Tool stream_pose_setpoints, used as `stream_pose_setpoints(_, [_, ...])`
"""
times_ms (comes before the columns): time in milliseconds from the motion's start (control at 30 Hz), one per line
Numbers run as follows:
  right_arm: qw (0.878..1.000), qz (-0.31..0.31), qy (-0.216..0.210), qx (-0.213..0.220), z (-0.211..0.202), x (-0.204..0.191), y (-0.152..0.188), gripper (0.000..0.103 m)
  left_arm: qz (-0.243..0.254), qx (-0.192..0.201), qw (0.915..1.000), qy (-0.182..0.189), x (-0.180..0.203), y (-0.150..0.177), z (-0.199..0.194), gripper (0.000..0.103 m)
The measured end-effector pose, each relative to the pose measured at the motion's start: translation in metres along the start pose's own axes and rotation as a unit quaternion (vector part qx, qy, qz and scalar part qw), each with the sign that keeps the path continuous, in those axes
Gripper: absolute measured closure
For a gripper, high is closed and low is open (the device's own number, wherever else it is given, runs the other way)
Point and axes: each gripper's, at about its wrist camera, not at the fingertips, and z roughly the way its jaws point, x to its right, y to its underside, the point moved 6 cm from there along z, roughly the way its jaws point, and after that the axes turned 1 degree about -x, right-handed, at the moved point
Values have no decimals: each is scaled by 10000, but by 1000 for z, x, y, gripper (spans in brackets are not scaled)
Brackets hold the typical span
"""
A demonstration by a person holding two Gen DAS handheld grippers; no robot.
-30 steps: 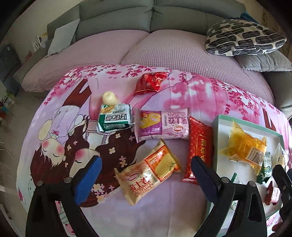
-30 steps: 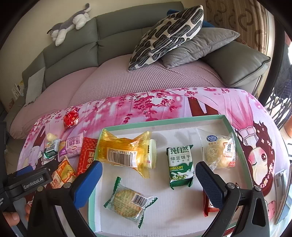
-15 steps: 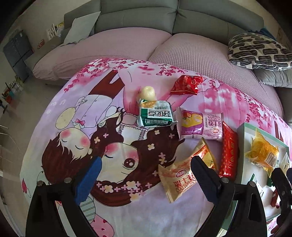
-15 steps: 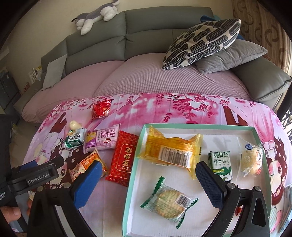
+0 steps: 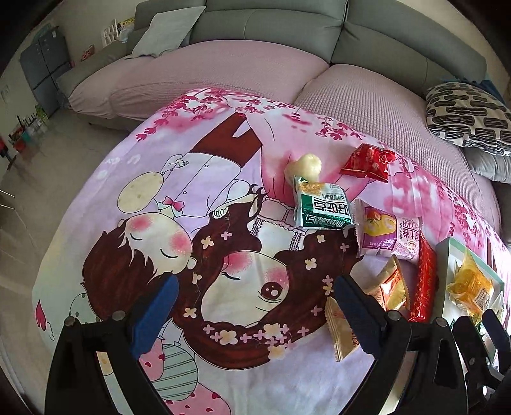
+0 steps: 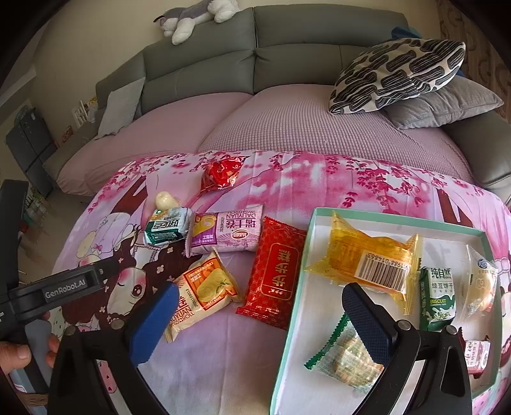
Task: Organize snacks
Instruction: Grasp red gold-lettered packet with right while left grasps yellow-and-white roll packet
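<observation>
A grey sofa (image 6: 287, 48) fills the back, its seat under a mauve checked cover, with a black-and-white patterned cushion (image 6: 396, 73) on the right and a plush toy (image 6: 194, 16) on the backrest; in front lies a pink cartoon-printed cloth (image 5: 198, 230), on which all the snacks rest; a white tray with a mint-green rim (image 6: 295, 297) sits on the cloth's right part, holding a yellow wrapped cake (image 6: 361, 255), a green biscuit pack (image 6: 437, 297), a clear-wrapped round pastry (image 6: 480, 284) and a green-edged cookie packet (image 6: 338, 357); left of the tray, on the cloth, a long red packet (image 6: 274, 274) lies just beside the rim, then an orange-and-cream roll packet (image 6: 204, 287), a purple packet (image 6: 230, 233), a green-and-white packet (image 5: 322, 207), a small red pouch (image 5: 367, 162) farther back, and a pale round sweet (image 5: 305, 167) touching the green-and-white packet's far end.

The left gripper (image 5: 252, 313) hovers over the cartoon faces, jaws spread wide and empty; the right gripper (image 6: 258, 319) hangs over the gap between the roll packet and the tray, jaws likewise parted, grasping nothing.
</observation>
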Motion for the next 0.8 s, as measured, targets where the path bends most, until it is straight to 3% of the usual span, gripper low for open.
stream_pose_setpoints(200, [9998, -125, 114, -104, 10, -6, 4, 0, 150, -206, 9997, 53, 4, 3, 15, 5])
stream_pose_setpoints(467, [9995, 57, 265, -188, 18, 6, 6, 15, 424, -311, 9973, 518, 33, 4, 23, 5])
stream_pose_setpoints(800, [9984, -118, 429, -359, 25, 7, 13, 17, 817, -829, 9874, 1076, 73, 16, 48, 5])
